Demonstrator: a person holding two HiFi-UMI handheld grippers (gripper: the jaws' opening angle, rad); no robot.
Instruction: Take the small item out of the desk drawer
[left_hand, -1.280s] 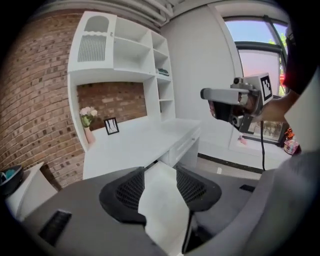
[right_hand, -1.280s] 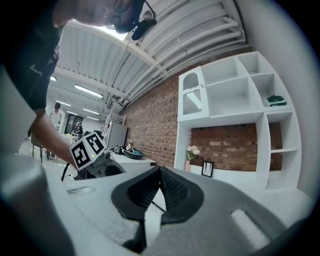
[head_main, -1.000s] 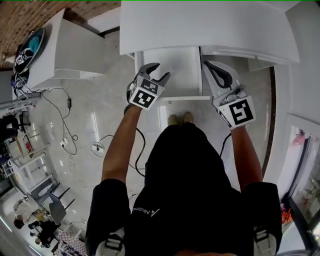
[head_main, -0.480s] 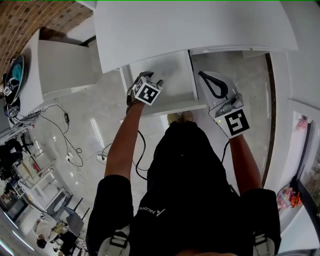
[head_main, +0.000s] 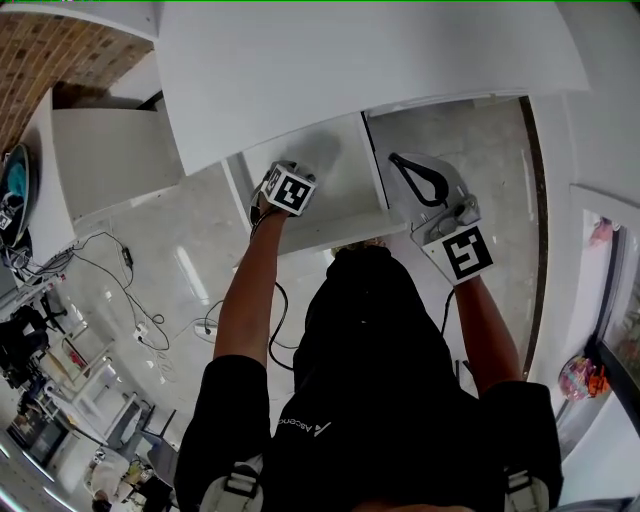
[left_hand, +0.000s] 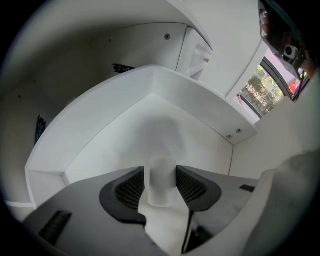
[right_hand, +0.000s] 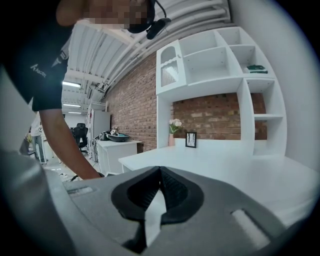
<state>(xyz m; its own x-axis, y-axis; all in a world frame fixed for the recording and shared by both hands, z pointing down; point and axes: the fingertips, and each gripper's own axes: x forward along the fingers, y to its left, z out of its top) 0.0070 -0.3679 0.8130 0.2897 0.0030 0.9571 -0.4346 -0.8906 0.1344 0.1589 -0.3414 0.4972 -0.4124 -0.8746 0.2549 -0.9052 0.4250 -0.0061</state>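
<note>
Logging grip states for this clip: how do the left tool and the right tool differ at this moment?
The left tool has its jaws closed on a small pale cylinder; the right tool has its jaws together on nothing. The left tool is down inside the drawer; the right tool is outside it, looking across the desk top. Both are hand-held by the same person.

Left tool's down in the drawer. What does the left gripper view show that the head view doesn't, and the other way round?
Left gripper view only: the jaws of the left tool closed on a small translucent white item. Head view only: the right tool, held outside to the right of the drawer, and the desk top above it. Both: the open white drawer with the left tool reaching into it.
</note>
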